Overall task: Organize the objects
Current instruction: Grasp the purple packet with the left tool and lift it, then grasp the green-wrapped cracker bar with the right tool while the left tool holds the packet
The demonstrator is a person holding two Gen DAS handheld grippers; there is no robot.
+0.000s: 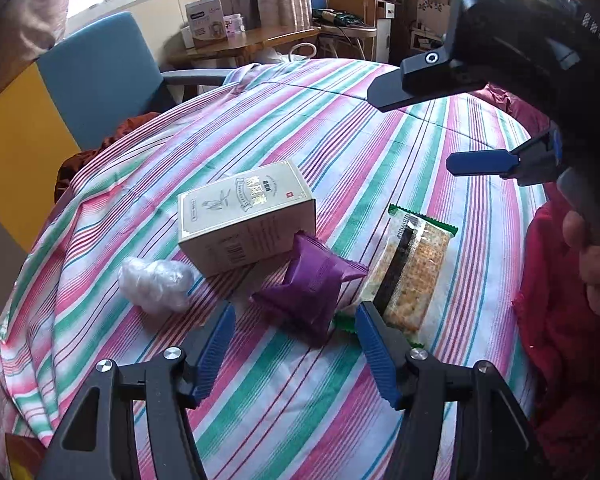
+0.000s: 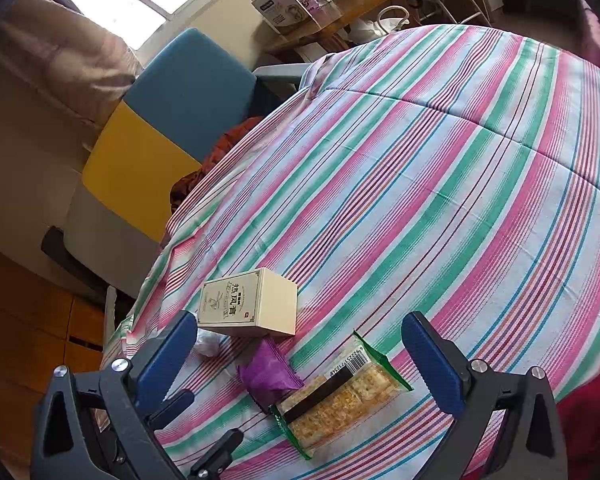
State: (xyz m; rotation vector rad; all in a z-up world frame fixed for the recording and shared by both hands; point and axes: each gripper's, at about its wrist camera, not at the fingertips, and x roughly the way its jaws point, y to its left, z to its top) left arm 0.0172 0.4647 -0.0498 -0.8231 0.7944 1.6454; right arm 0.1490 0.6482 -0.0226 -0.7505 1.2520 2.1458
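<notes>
On the striped tablecloth [image 1: 284,128] lie a cream box [image 1: 246,222], a purple snack packet [image 1: 312,298], a clear cracker packet with green ends [image 1: 414,270] and a crumpled white plastic wad [image 1: 156,284]. My left gripper [image 1: 296,354] is open and empty, just short of the purple packet. My right gripper [image 1: 416,132] hangs above the table at upper right, open and empty. In the right wrist view the right gripper [image 2: 296,364] is open above the purple packet [image 2: 268,372], the cracker packet [image 2: 340,396] and the box [image 2: 248,304].
A blue and yellow chair [image 1: 96,80] stands at the table's far left edge. A wooden side table [image 1: 240,46] with a box and cups is behind. Red cloth [image 1: 560,320] lies at the right edge. The striped cloth [image 2: 440,168] stretches far beyond the objects.
</notes>
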